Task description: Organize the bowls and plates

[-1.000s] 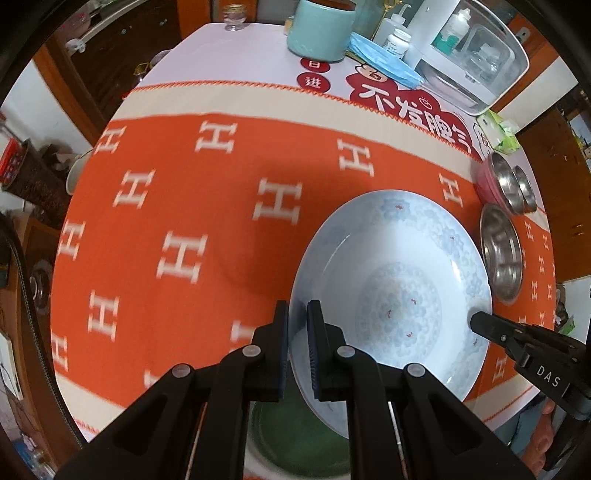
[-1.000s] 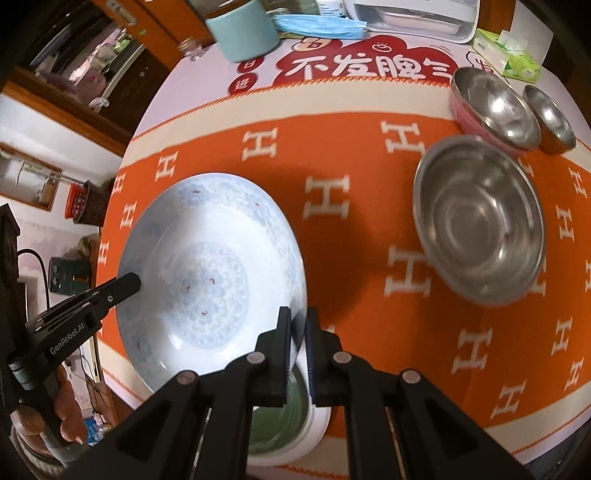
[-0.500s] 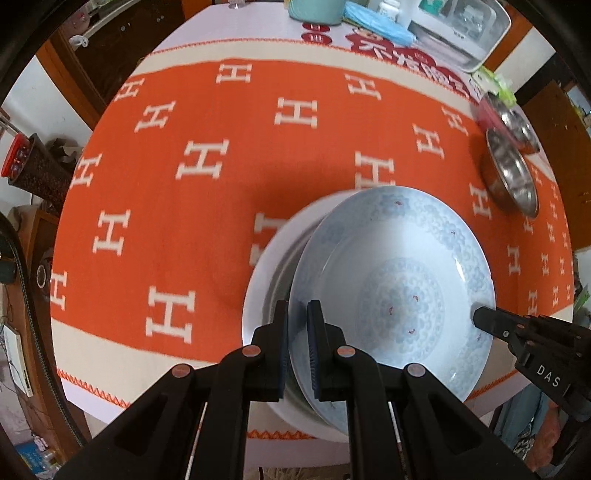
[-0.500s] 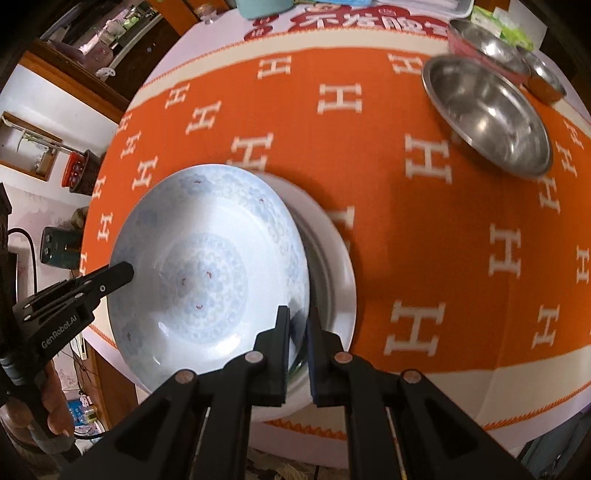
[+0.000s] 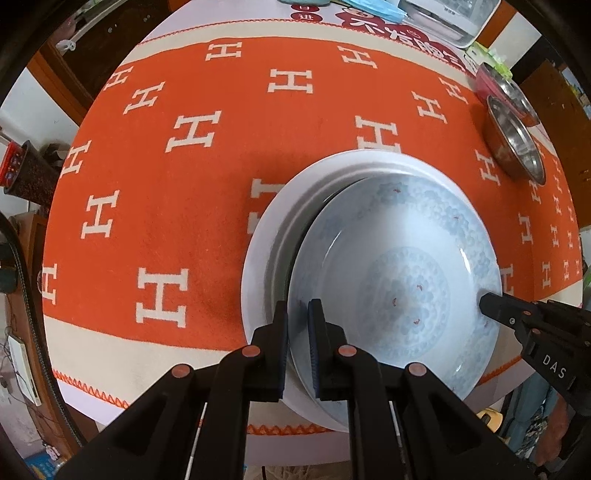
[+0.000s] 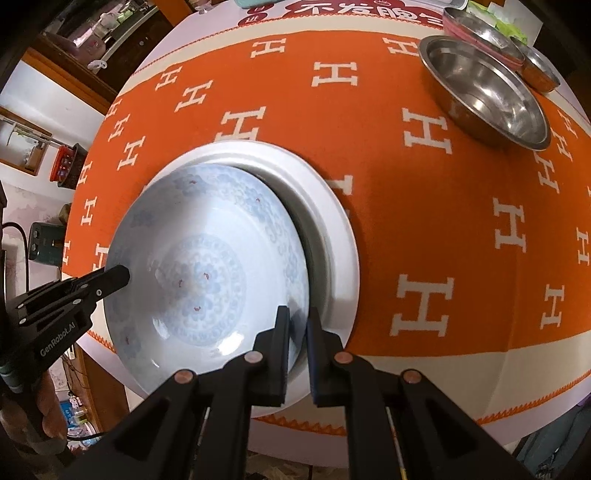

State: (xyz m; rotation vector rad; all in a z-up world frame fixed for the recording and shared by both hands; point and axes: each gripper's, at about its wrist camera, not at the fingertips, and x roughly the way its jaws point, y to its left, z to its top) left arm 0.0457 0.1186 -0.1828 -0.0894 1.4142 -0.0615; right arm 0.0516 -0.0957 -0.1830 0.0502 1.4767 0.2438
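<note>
Blue-patterned porcelain plate [image 5: 399, 280] hangs over a white plate [image 5: 266, 236]; left gripper [image 5: 297, 332] and right gripper [image 6: 297, 332] each clamp its rim.

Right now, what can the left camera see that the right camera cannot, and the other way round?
Only the left view shows the white container and the blue face mask at the table's far edge.

Only the right view shows the person's hand gripping the left tool, and the smallest steel bowl.

Both show the blue patterned plate, pinched at opposite rims by the left tongs and the right tongs, over a white plate on the orange tablecloth, with the large steel bowl beyond.
</note>
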